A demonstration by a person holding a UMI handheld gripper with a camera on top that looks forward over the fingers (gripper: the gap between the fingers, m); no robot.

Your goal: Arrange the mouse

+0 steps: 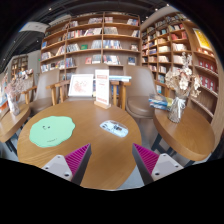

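The gripper (112, 163) hovers level above the round table (85, 140) — fingers spread apart, empty — green mat (52, 130) ahead-left.

Shelf books (95, 32) too small to read

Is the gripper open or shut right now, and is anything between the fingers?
Open. The gripper has its two pink-padded fingers spread wide apart, with only bare wooden table between them. Nothing is gripped; the green mat lies beyond them.
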